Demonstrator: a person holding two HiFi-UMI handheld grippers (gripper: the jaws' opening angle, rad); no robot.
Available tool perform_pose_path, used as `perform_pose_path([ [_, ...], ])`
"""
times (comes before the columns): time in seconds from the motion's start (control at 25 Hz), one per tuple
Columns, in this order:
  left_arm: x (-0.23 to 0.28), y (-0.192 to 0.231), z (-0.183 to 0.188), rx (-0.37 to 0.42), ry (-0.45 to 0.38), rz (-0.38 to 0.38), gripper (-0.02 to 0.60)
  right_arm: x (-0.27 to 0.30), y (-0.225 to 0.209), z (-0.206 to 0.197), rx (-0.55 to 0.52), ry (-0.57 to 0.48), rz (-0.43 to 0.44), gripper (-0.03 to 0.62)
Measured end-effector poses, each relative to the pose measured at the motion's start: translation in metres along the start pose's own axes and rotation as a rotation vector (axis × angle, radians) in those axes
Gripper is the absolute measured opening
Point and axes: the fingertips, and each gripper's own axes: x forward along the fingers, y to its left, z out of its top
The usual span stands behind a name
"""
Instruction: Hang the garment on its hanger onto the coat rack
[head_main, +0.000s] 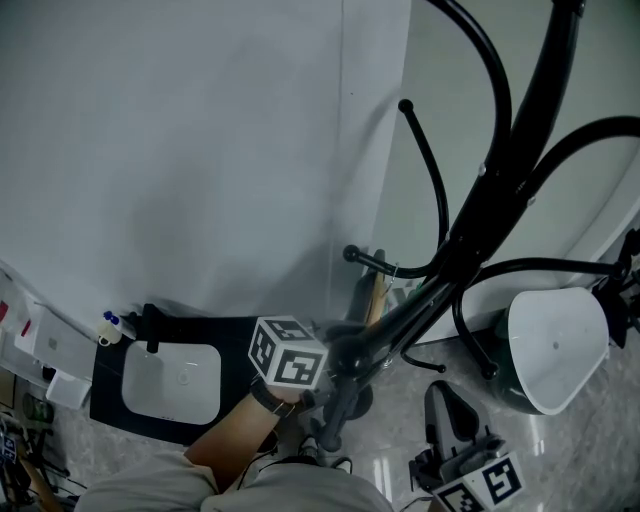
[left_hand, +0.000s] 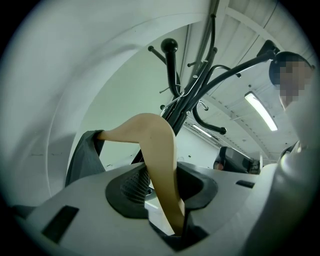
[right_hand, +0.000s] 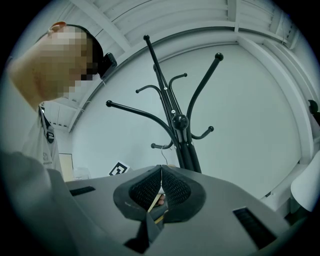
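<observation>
— Noting the left gripper (left_hand: 165, 189) first: its jaws are clamped on the wooden hanger (left_hand: 161, 150), one pad on each side of its arm, centre of the frame. The grey garment (left_hand: 82, 159) droops off the hanger's far end, left of centre.
— Why grip wood, not cloth?
— We judge that it gives control of the tilt, while the cloth hangs free and out of the way. The coat rack (left_hand: 192, 87) rises at upper centre, beyond the hanger.
— And the right gripper (right_hand: 161, 189)?
— Its jaws are pressed together, with only a narrow seam showing. The hanger's thin wire hook (right_hand: 161, 152) shows right above that seam, beside the rack's post. We cannot tell whether the jaws pinch the wire or merely sit behind it. The head view puts this gripper at lower right, apart from the wood.
— Task status?
— Not yet hung, by our reading. In the head view the wood sits mid-frame, just under a low rack arm (head_main: 365, 260), and we see no hook bearing on it.
— Next?
— We reckon the hook goes up over that arm's knob, then down. The risk is thin wire slipping off the rounded tip.
</observation>
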Motion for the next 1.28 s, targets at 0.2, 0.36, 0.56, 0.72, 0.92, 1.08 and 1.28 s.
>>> perform_pose_path([
  [0.2, 0.004, 0.003, -0.002, -0.014, -0.011, -0.02, 0.141, 0.009, 0.004, -0.013, 0.011, 0.028, 0.014, 0.015],
  [0.36, 0.005, 0.001, -0.002, 0.049, 0.003, 0.044, 0.145, 0.022, 0.013, -0.029, 0.018, 0.069, 0.046, 0.015],
  [0.56, -0.003, 0.001, -0.003, 0.102, 0.007, 0.147, 0.19, 0.04, 0.025, -0.042, 0.027, 0.101, 0.091, 0.015],
  [0.72, -0.016, -0.003, 0.0, 0.14, -0.026, 0.214, 0.202, 0.045, 0.032, -0.047, 0.025, 0.119, 0.117, 0.015],
  [0.92, -0.035, -0.02, 0.016, 0.217, -0.098, 0.273, 0.202, 0.046, 0.038, -0.048, 0.011, 0.127, 0.132, 0.015],
  [1.08, -0.042, -0.036, 0.02, 0.244, -0.143, 0.29, 0.183, 0.043, 0.041, -0.046, -0.023, 0.135, 0.127, 0.015],
  [1.28, -0.047, -0.047, 0.023, 0.274, -0.174, 0.326, 0.053, 0.039, 0.04, -0.043, -0.045, 0.138, 0.123, 0.015],
])
